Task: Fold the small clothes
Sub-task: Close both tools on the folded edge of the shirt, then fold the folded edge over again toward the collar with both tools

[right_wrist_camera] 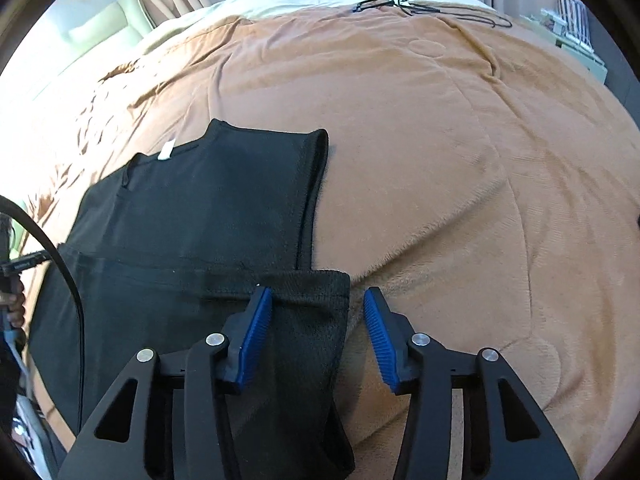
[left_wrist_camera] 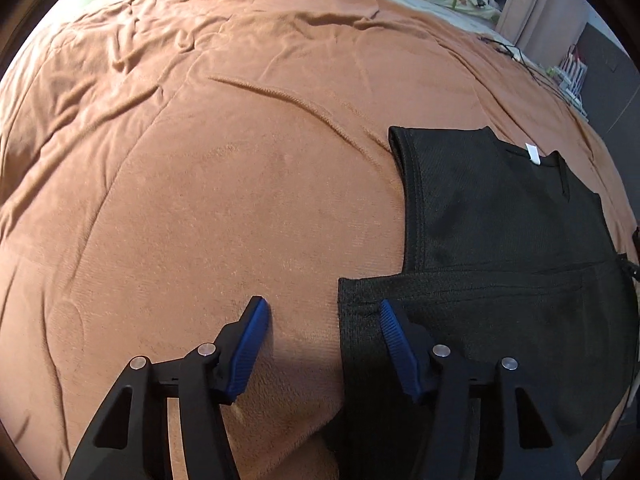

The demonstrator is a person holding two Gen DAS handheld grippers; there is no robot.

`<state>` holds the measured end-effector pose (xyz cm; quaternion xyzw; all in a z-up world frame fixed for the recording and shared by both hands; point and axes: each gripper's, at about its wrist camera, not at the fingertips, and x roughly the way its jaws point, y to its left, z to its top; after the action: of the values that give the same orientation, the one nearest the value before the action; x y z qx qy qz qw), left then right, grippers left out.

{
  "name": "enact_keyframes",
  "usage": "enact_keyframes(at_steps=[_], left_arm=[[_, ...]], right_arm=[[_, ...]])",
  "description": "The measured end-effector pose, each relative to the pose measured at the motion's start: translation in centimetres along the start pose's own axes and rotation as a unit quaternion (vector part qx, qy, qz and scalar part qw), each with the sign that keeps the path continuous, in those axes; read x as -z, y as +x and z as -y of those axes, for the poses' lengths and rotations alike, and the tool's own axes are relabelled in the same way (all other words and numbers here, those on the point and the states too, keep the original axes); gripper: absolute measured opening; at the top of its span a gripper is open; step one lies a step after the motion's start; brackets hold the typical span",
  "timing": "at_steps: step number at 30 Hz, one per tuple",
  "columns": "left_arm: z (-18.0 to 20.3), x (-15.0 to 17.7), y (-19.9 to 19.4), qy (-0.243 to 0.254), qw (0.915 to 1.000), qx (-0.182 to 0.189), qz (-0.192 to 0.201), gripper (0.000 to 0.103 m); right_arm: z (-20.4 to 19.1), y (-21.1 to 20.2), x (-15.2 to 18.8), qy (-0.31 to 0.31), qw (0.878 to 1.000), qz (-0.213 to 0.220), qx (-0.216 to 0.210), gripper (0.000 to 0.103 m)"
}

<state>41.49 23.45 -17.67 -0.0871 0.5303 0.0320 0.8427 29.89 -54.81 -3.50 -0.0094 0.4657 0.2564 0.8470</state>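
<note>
Black top lies flat on the brown blanket. We note left gripper and right gripper straddling its near corners, jaws apart, nothing pinched.

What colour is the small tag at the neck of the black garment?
White. The tag shows best in the left wrist view, against the black garment.

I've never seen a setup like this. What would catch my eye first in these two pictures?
Probably the black sleeveless top, partly folded and lying flat on an orange-brown blanket that covers a bed. Next, the blue-padded grippers: the left gripper straddles the top's left edge, the right gripper its right edge. Neither has clamped the cloth yet.
</note>
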Motion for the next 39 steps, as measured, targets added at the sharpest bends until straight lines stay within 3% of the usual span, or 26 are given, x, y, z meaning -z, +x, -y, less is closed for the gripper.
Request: enact_keyframes(at_steps=[4, 6, 8, 13, 15, 28, 39], left_arm=[[0.0, 0.3, -0.2, -0.007, 0.9998, 0.020, -0.003, 0.060], [0.2, 0.3, -0.1, -0.006, 0.9998, 0.020, -0.002, 0.057], [0.5, 0.2, 0.0, 0.001, 0.9999, 0.011, 0.004, 0.049], [1.2, -0.4, 0.1, 0.008, 0.9999, 0.013, 0.007, 0.012], [1.5, -0.5, -0.3, 0.017, 0.9998, 0.001, 0.013, 0.006], [1.7, -4.3, -5.0, 0.001, 0.9966, 0.003, 0.082, 0.005], [2.2, -9.0, -2.6, 0.003, 0.9963, -0.015, 0.084, 0.005]], right_arm=[[1.3, -0.4, 0.3, 0.023, 0.999, -0.001, -0.025, 0.044], [1.9, -0.4, 0.6, 0.032, 0.999, -0.001, -0.038, 0.037], [2.2, -0.4, 0.6, 0.035, 0.999, -0.001, -0.035, 0.029], [2.1, -0.7, 0.5, 0.040, 0.998, 0.011, -0.040, 0.006], [1.8, -1.1, 0.5, 0.035, 0.999, 0.018, -0.035, 0.003], [0.6, -5.9, -1.0, 0.034, 0.996, 0.076, -0.010, 0.001], [-0.2, -3.4, -5.1, 0.022, 0.997, 0.077, 0.012, 0.001]])
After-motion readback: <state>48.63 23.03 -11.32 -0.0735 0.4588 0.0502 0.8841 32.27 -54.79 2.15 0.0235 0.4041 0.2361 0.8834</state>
